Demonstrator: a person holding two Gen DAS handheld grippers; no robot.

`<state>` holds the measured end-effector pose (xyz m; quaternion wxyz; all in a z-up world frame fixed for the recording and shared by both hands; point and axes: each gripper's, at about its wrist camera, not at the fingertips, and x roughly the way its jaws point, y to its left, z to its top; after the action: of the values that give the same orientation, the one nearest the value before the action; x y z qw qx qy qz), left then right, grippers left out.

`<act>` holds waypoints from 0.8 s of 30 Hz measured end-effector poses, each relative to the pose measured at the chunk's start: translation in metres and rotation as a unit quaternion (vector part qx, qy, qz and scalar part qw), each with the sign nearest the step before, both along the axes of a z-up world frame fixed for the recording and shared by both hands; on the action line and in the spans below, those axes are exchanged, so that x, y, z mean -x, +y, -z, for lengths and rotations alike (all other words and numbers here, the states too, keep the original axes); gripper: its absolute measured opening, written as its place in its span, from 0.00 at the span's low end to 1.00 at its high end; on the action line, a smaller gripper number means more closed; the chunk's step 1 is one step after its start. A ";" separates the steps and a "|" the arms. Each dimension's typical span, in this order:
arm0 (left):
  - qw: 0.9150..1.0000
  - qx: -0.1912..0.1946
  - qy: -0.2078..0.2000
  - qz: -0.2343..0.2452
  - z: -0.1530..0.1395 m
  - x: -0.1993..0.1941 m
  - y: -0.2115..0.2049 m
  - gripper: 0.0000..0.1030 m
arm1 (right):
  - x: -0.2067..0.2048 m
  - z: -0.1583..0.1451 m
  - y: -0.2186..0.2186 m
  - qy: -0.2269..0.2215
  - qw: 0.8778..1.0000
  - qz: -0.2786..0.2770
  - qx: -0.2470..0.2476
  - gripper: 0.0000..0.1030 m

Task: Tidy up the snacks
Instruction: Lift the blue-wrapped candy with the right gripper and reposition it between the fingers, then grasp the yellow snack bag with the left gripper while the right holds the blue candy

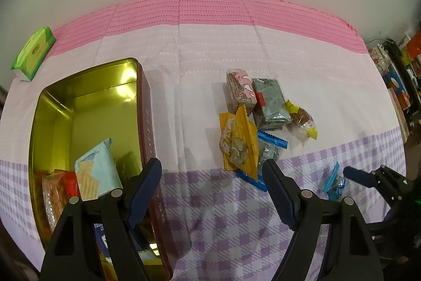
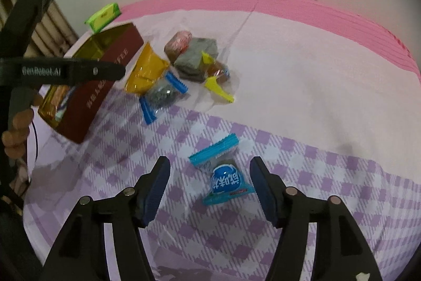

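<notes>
L wrist view only: tin (image 1: 143, 107) interior w/ snacks, L gripper (image 1: 211, 173) open, empty, R gripper (image 2: 209, 177) open astride blue candy (image 2: 223, 179)

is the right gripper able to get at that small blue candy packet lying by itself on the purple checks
Probably yes. The right gripper stands open with the blue candy packet lying between its jaws on the tablecloth, untouched, with nothing over it.

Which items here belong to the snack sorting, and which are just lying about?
Job: gold-lined tin with packets inside; blue candy between the open right gripper fingers; pile of orange packet, pink bar, grey bar, yellow-ended sweet.

Lying about: green tissue pack; cluttered shelf.
</notes>
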<state>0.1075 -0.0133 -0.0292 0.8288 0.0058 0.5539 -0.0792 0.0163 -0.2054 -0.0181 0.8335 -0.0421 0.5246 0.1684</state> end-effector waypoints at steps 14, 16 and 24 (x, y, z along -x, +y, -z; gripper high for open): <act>1.000 -0.004 0.000 -0.003 0.003 -0.005 0.001 0.77 | 0.000 0.012 0.003 0.005 1.000 -0.004 0.028 0.27; 1.000 -0.007 -0.001 -0.003 0.003 -0.005 0.001 0.77 | -0.001 0.012 0.002 0.003 0.999 0.006 0.034 0.26; 1.000 -0.014 -0.002 0.003 0.004 -0.005 -0.005 0.77 | -0.014 0.010 -0.034 -0.009 0.992 0.108 0.065 0.25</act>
<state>0.1128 -0.0179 -0.0336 0.8296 0.0192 0.5531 -0.0733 0.0306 -0.2396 -0.0281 0.8468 -0.0413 0.5285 0.0425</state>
